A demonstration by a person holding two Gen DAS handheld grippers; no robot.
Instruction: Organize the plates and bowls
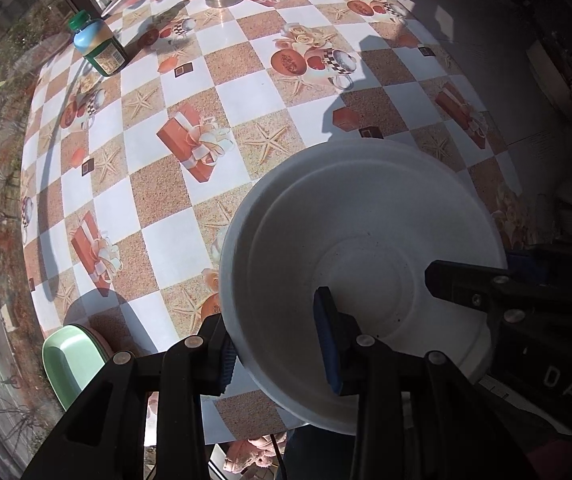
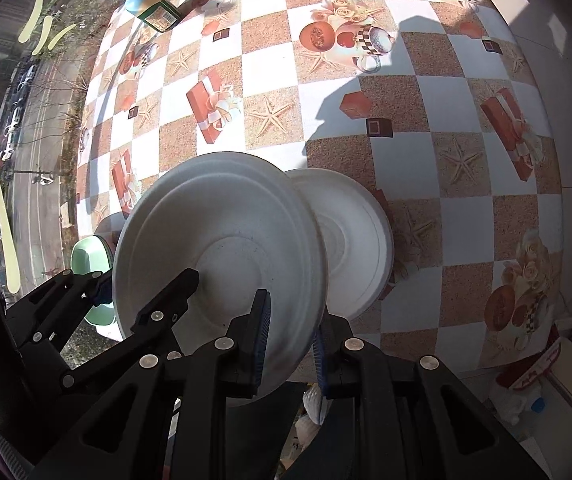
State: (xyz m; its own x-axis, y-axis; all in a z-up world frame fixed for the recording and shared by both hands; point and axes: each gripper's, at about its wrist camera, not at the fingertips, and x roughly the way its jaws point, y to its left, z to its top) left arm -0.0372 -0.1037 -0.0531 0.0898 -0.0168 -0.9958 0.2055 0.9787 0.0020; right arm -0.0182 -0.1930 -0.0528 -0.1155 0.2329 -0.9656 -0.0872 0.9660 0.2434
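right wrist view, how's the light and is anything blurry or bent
Right wrist view: hard sunlight on the tablecloth, sharp dark shadows, the white bowl slightly soft at its near rim, fisheye bulging the checks. Left wrist view: same sun and curved table edge, the green bottle casting a shadow.

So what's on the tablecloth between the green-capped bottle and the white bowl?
Nothing: only bare patterned tablecloth between the bottle and bowl, in both wrist views.
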